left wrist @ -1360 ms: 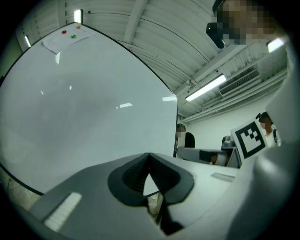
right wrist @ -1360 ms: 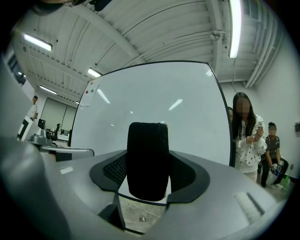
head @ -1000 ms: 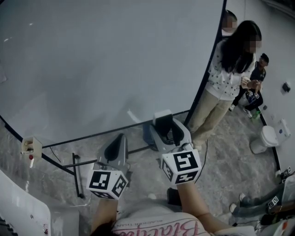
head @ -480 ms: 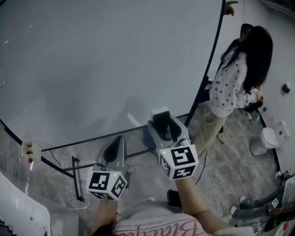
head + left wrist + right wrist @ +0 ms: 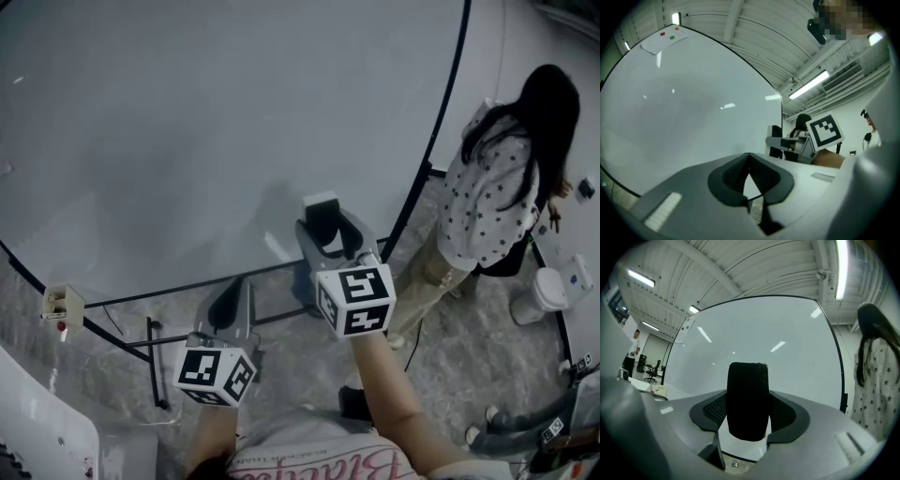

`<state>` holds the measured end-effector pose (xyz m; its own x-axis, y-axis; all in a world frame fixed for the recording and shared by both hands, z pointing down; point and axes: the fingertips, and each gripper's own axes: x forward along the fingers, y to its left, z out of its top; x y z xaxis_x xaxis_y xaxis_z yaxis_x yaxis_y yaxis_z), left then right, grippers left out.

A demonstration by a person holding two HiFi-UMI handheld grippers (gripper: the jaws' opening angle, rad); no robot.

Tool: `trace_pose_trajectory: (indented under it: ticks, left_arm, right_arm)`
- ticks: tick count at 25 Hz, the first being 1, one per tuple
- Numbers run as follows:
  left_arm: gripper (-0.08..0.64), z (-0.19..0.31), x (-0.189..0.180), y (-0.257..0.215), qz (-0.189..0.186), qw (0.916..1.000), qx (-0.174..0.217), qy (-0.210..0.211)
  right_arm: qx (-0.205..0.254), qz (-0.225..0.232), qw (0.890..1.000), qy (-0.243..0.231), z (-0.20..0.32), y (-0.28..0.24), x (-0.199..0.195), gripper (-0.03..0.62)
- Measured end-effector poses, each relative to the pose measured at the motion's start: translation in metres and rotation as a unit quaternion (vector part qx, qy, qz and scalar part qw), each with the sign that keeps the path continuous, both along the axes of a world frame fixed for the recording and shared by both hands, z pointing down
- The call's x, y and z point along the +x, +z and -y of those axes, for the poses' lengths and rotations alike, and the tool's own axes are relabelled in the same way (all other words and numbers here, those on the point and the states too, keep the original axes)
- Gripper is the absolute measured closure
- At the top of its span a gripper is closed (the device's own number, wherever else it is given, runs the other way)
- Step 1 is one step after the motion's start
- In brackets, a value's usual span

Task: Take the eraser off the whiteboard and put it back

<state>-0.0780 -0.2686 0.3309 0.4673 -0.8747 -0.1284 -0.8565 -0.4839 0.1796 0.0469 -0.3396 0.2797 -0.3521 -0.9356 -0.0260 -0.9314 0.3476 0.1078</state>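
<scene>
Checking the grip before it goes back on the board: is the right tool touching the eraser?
Touching. The right gripper view shows the eraser clamped between the two pads of the right tool.

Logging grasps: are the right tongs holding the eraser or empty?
Holding: the eraser stands clamped between the right tongs, before the whiteboard.

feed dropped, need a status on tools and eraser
Left tool shut, empty. Right tool shut on eraser, near lower edge of whiteboard. Person at its right, not blocking.

Black-faced eraser (image 5: 747, 394) upright in the jaws of the right gripper (image 5: 749, 411), before the blank whiteboard (image 5: 754, 333).
</scene>
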Motion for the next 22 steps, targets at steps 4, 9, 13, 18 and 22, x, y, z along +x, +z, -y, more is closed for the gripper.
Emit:
trace_pose_trajectory:
  ticks: [4, 9, 13, 18, 22]
  left_arm:
    - [0.56, 0.005, -0.005, 0.001, -0.001, 1.0, -0.001, -0.007]
    - [0.561, 0.009, -0.01, 0.002, -0.004, 0.9999, -0.002, -0.016]
    - [0.56, 0.013, -0.017, 0.004, -0.002, 0.9997, -0.005, -0.025]
    - [0.56, 0.014, -0.025, 0.005, 0.001, 0.9991, -0.007, -0.042]
    - [0.56, 0.016, -0.029, 0.006, 0.004, 0.9986, -0.009, -0.051]
  right_arm:
    - [0.003, -0.017, 1.0, 0.001, 0.019, -0.004, -0.006, 0.339]
    - [-0.004, -0.039, 0.999, 0.005, 0.045, -0.003, -0.015, 0.337]
    - [-0.013, -0.05, 0.999, 0.013, 0.07, 0.001, -0.022, 0.337]
    - [-0.022, -0.051, 0.998, 0.024, 0.099, 0.001, -0.024, 0.336]
    - [-0.032, -0.052, 0.998, 0.025, 0.114, 0.001, -0.026, 0.336]
